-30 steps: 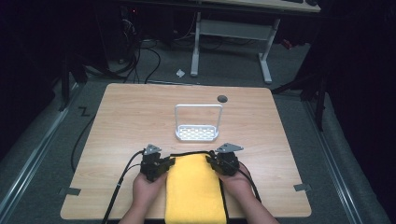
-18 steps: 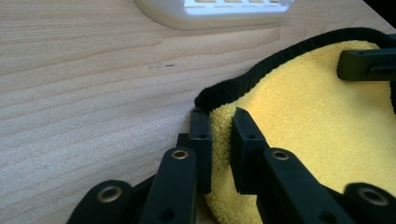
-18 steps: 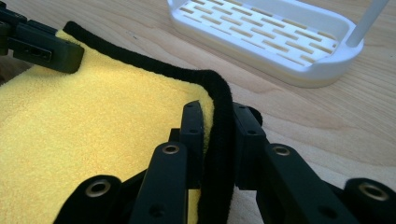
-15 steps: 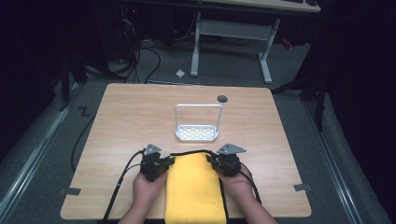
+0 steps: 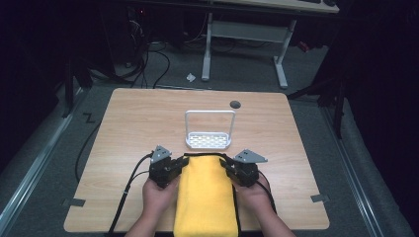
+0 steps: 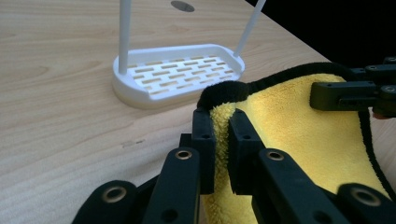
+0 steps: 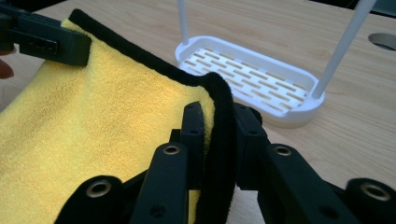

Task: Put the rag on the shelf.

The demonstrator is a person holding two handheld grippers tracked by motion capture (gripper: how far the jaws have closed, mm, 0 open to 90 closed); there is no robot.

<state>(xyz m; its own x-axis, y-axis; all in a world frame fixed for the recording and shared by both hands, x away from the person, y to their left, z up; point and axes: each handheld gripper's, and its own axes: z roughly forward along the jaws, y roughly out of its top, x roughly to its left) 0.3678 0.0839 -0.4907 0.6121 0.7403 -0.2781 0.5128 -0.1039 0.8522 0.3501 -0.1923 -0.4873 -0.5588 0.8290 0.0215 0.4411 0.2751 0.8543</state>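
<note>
A yellow cloth (image 5: 205, 197) with a black hem lies lengthwise at the table's near edge between two hands. My left gripper (image 5: 181, 165) has just been closing and is shut on the cloth's far left corner (image 6: 223, 108), which sits pinched between the jaws. My right gripper (image 5: 227, 167) is shut on the far right corner, with the black hem (image 7: 219, 121) running between its jaws. Both far corners are raised a little off the wood. A white slotted rack (image 5: 208, 140) with a tall wire handle stands just beyond the cloth's far edge.
A round cable hole (image 5: 235, 104) sits behind the rack near the table's far edge. Bare wood spreads to the left and right of the rack. Black cables trail from both grippers over the near edge. Tape marks (image 5: 73, 202) lie on the floor beside the table.
Both hands have risen slightly, lifting the cloth's far corners off the table. The rack has stayed put.
</note>
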